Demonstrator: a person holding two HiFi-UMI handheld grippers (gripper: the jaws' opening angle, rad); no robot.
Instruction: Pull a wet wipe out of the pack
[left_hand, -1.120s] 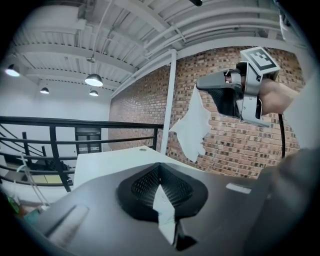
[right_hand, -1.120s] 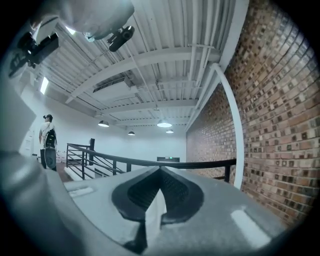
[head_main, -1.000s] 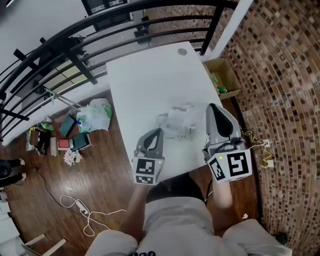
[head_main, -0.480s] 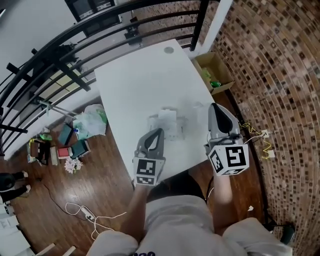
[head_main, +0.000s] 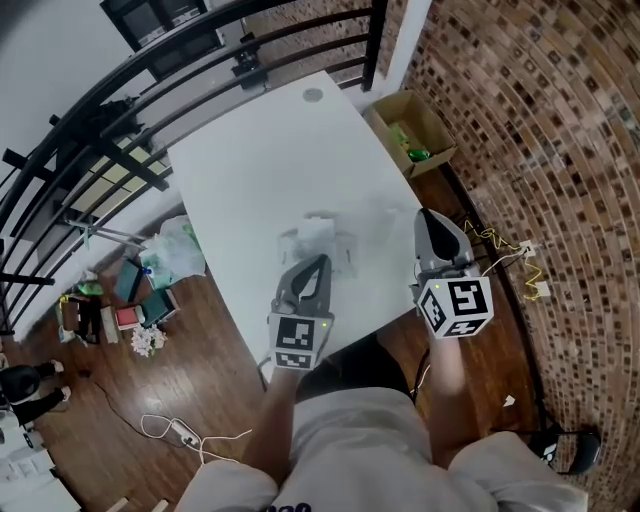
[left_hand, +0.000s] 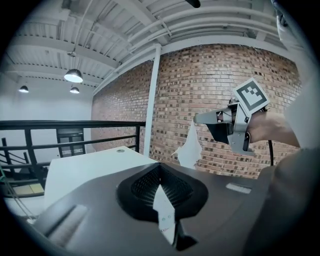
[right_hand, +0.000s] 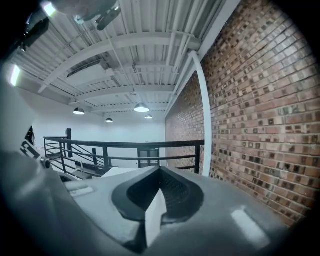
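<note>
Near table edge (head_main: 380, 185), right hand-held gripper (head_main: 428, 214) lower now

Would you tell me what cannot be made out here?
Head view: pack, white on white table, small, blurred; opening unreadable.
Right gripper view: the right gripper itself hides all but an edge of the wipe.
Left gripper view: strip clamped by the left gripper, likely pack film, blurred.

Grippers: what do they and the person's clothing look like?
Both the left gripper and right gripper are grey, tapering wedges with dark ribbed pads; each carries a white cube with black square markers. The person wears a light T-shirt.
</note>
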